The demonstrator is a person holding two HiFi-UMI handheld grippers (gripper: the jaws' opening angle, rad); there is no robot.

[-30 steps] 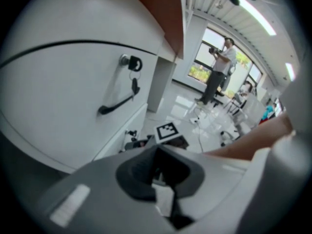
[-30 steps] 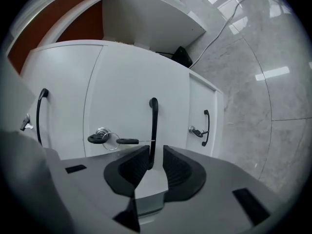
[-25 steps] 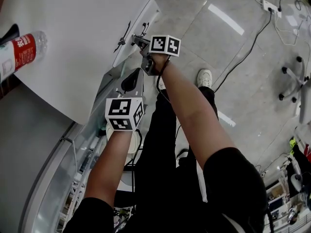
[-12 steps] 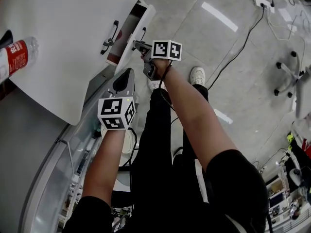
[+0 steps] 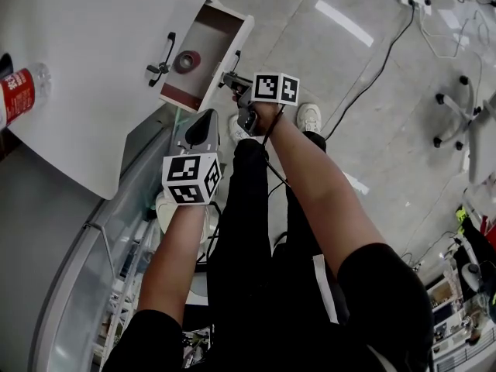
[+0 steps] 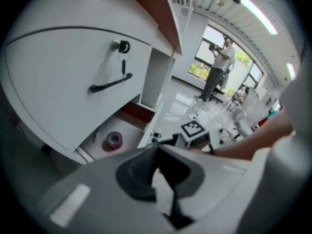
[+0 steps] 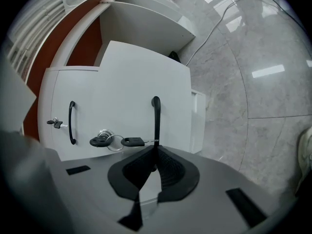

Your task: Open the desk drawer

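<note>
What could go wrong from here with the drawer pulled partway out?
The right gripper pinches only one end of the thin handle, so it might slip off. The keys dangling beside it could snag the gripper. The tape roll lying loose in the drawer may slide if it is yanked.

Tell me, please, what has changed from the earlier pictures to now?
The drawer slid farther out toward the person, pulled by the right gripper, which stays shut on its handle; a tape roll inside now shows. The left gripper stays shut and empty, and the bottle stays on the desk.
</note>
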